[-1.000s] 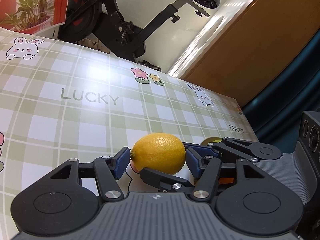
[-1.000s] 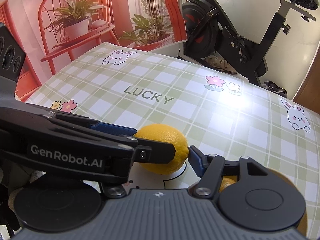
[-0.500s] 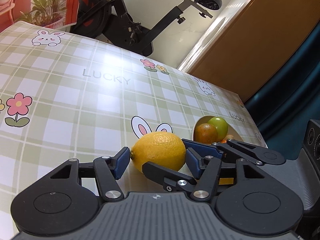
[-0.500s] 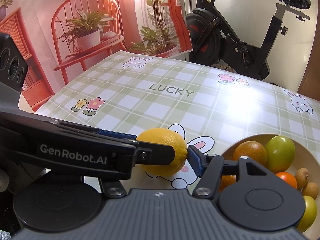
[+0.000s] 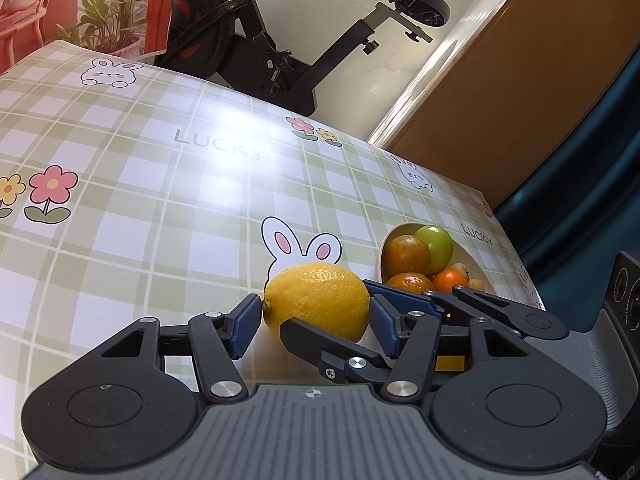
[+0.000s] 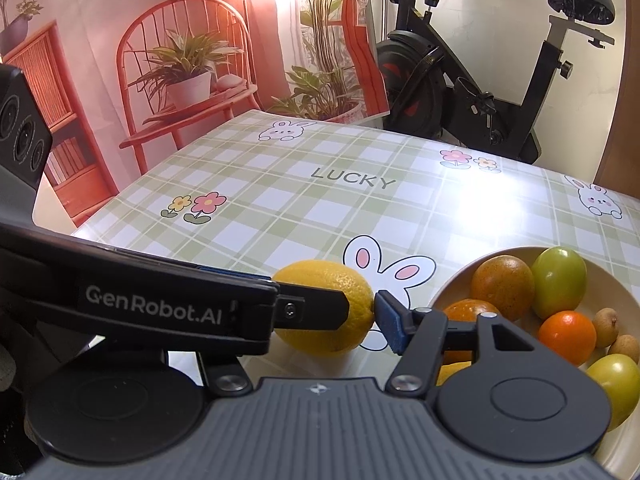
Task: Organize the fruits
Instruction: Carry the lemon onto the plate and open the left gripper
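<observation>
- lemon (image 5: 316, 300) sits between both tongs, over desk (image 5: 160, 208), just beside fruit bowl (image 6: 600, 280)
- left tongs (image 5: 314, 316) clamped on lemon
- right tongs (image 6: 340, 312) also clamped on it

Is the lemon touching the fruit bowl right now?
Apart. In the right wrist view, bare tablecloth with the bunny print shows between the lemon and the bowl rim; the lemon sits left of the bowl.

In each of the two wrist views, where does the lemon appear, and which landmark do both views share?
Left wrist view: the lemon sits low, at centre, left of the fruit bowl.
Right wrist view: the lemon sits low, at centre, partly hidden by a black tool arm.
Shared landmark: the bunny-ears print right behind the lemon.
</observation>
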Action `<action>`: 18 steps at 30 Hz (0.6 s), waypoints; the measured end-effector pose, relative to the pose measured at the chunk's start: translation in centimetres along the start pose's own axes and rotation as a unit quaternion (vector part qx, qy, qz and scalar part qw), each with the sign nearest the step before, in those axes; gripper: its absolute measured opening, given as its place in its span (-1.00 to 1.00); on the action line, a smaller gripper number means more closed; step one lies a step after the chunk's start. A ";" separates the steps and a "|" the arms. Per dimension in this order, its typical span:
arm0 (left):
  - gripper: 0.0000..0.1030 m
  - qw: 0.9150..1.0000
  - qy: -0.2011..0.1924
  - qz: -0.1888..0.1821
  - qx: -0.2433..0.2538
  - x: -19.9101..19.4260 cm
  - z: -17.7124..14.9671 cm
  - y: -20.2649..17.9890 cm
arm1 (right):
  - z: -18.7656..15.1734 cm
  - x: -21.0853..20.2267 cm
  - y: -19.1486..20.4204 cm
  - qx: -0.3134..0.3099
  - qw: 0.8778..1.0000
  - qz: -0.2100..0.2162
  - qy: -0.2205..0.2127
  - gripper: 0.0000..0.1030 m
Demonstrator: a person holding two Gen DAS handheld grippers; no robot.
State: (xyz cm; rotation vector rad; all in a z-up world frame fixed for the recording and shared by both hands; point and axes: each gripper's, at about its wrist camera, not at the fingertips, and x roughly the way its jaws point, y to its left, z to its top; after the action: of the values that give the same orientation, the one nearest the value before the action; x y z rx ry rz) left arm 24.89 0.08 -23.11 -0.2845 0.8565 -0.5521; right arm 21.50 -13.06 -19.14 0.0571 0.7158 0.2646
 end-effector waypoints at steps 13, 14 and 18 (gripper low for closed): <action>0.18 1.000 -0.009 0.017 0.020 -1.2 -0.1 -1.3 | -0.5 -0.5 -0.5 0.017 1.000 0.006 -0.009 0.22; 0.18 1.000 -0.010 0.017 0.021 -1.3 0.0 -1.4 | -0.5 -0.7 -0.5 0.020 1.000 0.006 -0.013 0.22; 0.18 0.999 -0.021 0.021 0.033 -2.2 0.1 -2.7 | -0.5 -1.9 -0.6 0.028 0.999 0.008 -0.030 0.22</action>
State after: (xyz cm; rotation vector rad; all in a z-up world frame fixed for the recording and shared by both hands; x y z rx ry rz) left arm 22.86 -0.84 -20.45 -0.2172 0.8015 -0.5325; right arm 19.95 -14.10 -18.42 0.1242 0.6641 0.2561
